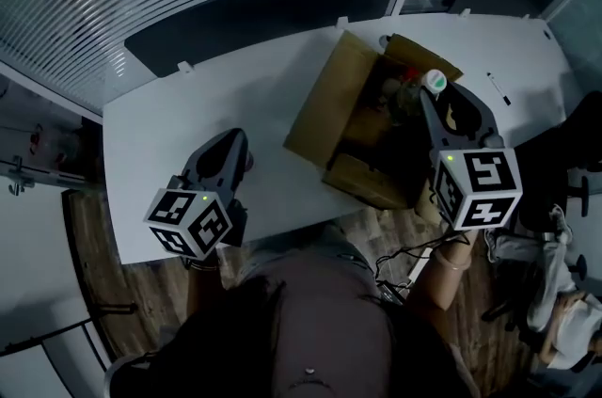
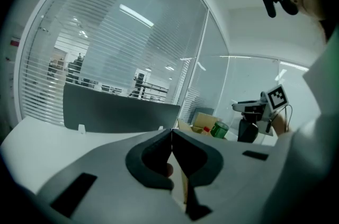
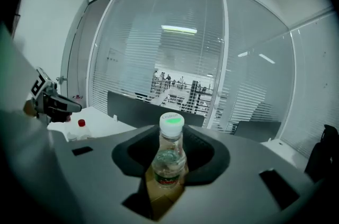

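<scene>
The right gripper [image 1: 435, 91] is clamped on a clear plastic water bottle [image 3: 169, 157] with a white cap and a green label, held upright between its jaws. In the head view it hangs at 2 o'clock, above the open cardboard box [image 1: 324, 104], which stands on the white table [image 1: 179, 119]. The left gripper [image 2: 172, 133] sits at 8 o'clock over the table's near edge, its jaws pressed together with nothing between them. A small red-capped bottle [image 3: 81, 125] stands near it.
</scene>
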The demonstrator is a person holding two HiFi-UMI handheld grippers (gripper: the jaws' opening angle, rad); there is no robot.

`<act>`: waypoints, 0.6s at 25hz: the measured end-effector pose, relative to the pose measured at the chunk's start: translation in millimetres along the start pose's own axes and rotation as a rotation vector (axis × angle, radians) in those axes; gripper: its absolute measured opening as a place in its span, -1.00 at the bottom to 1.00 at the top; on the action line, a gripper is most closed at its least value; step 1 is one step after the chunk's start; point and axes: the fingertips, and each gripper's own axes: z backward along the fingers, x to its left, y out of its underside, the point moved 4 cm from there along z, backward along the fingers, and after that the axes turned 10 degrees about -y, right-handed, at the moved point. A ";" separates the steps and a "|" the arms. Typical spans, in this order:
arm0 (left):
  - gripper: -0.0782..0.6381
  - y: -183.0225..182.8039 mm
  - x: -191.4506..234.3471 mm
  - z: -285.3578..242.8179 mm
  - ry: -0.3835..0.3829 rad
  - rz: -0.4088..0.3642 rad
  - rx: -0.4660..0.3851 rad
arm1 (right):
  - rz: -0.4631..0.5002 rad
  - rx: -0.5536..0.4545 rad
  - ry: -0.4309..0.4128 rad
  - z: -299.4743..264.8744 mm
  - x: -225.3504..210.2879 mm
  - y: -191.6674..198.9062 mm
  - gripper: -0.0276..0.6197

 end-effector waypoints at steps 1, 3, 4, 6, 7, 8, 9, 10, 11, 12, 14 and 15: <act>-0.76 -0.8 3.1 2.2 -0.006 0.003 -0.002 | 0.008 -0.016 -0.009 -0.3 3.9 -7.2 -0.45; -0.76 -1.6 10.2 7.6 -0.023 0.012 -0.008 | 0.028 -0.047 -0.030 -1.2 12.2 -21.4 -0.45; -0.76 -1.6 13.7 10.5 -0.033 0.017 -0.010 | 0.039 -0.060 -0.042 -2.1 16.3 -28.1 -0.45; -0.76 -1.4 20.0 15.9 -0.051 0.028 -0.016 | 0.061 -0.082 -0.064 -4.5 23.9 -39.8 -0.45; -0.76 -1.2 23.0 18.4 -0.058 0.032 -0.018 | 0.071 -0.091 -0.072 -5.7 27.6 -44.8 -0.45; -0.76 -1.1 26.0 20.9 -0.065 0.037 -0.020 | 0.079 -0.099 -0.079 -6.7 31.5 -49.3 -0.45; -0.76 -1.1 29.0 23.6 -0.072 0.040 -0.023 | 0.087 -0.106 -0.087 -7.8 35.5 -53.4 -0.45; -0.76 -1.2 32.0 26.5 -0.080 0.045 -0.026 | 0.095 -0.114 -0.096 -9.0 39.7 -57.5 -0.45; -0.76 -1.5 35.2 29.7 -0.089 0.049 -0.030 | 0.102 -0.121 -0.107 -10.6 44.1 -61.3 -0.45; -0.76 -1.8 38.5 33.0 -0.099 0.054 -0.036 | 0.110 -0.127 -0.119 -12.7 48.6 -65.0 -0.45; -0.76 -1.9 45.4 39.4 -0.120 0.063 -0.046 | 0.124 -0.141 -0.145 -16.7 57.9 -71.3 -0.45; -0.76 -1.5 49.0 42.6 -0.130 0.066 -0.050 | 0.129 -0.148 -0.157 -18.2 62.7 -74.2 -0.45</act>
